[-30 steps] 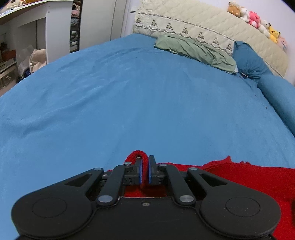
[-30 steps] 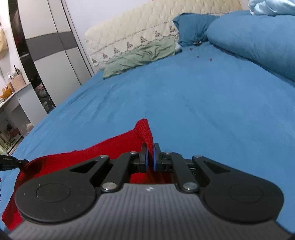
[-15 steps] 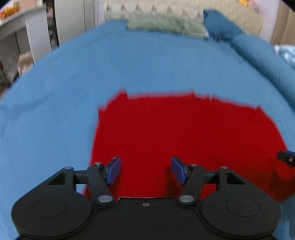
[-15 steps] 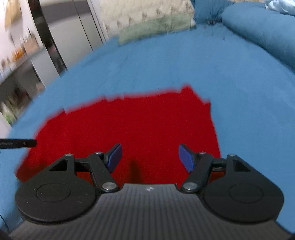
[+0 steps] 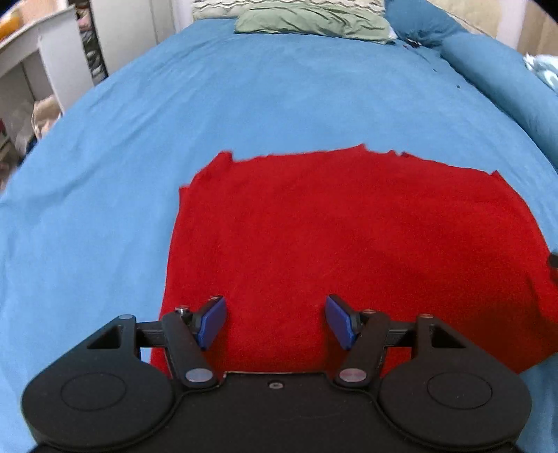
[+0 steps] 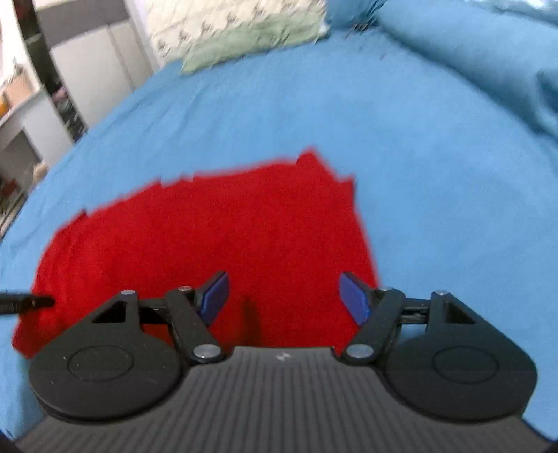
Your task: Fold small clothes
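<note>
Red cloth [image 5: 348,244] is spread flat on the blue bed [image 5: 279,87]. It is seen just past both grippers and partly under them. Its long side runs from left to right, and its far edge looks jagged, as if two layers lie one on top of the other.

The left gripper [image 5: 275,322] is held over the near left part of the cloth. Its blue fingers [image 5: 212,322] are spread wide apart, and nothing is held between them. The right gripper [image 6: 286,296] is held over the near right part. Its fingers [image 6: 354,296] are also spread wide, and nothing is held there.

Each gripper is closest to its own end of the cloth. A next fold would likely be made by picking up one short end and carrying it across to the other.

A green pillow [image 5: 314,21] is seen at the far end of the bed.
</note>
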`<state>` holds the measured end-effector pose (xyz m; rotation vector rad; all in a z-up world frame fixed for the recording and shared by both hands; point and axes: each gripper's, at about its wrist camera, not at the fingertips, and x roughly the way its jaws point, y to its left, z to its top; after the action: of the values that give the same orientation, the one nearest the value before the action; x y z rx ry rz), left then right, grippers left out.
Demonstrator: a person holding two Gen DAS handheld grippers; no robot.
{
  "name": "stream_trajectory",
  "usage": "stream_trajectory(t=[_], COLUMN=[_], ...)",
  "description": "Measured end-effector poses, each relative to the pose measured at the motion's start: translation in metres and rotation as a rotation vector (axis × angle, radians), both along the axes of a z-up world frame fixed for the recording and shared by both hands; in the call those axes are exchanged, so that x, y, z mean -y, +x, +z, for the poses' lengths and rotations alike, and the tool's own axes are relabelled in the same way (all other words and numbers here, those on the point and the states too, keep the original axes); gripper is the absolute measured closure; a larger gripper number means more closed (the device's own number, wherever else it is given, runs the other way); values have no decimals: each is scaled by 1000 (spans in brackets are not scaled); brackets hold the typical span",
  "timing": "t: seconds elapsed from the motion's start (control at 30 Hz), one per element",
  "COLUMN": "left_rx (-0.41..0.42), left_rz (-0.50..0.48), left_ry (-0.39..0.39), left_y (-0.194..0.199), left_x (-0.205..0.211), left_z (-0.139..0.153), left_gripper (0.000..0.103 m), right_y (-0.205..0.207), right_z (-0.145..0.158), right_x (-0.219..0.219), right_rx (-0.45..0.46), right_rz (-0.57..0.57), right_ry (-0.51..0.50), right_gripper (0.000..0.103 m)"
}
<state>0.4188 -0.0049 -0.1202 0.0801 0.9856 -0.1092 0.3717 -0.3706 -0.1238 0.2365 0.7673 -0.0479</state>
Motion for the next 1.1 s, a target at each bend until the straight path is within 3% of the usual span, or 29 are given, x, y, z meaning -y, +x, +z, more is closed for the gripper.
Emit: stream_trajectory(t=[0.1,0.23,0.5,0.6,0.73,0.83,0.93,1.03,1.1], left_rx=[-13,-35,-83,-84,-84,-116,-151,-172,-169], left_rz=[-39,-79,-149,-176,-182,-160,-144,-139,-146], left_ry=[-1,-38,-64,-50,-11,-37,-61,-66,-64], left_y=[3,12,29,28,29,33,42,47,47], left_x=[18,49,101,114,122,117,114,115,115], left_z=[13,15,-23,-35,-46,-55,-58,-58,-58], left_gripper=[34,30,27,10,0,0,0,0,0], right_y=[-3,-4,-5,-8,-8,-10,-11,-12,-12], right_z=[25,29,-20,-35,-53,-57,-57,-54,-50], right_x=[8,12,16,15,13,9,12,14,19], right_rx=[0,-28,-105,-84,-95,-79,-71,-72,-84], right_rz=[-23,9,19,3,25,46,43,62,42], right_ry=[-23,-92,-106,-102,-75,-98,-70,-33,18], right_gripper=[12,10,10,10,9,10,20,43,67])
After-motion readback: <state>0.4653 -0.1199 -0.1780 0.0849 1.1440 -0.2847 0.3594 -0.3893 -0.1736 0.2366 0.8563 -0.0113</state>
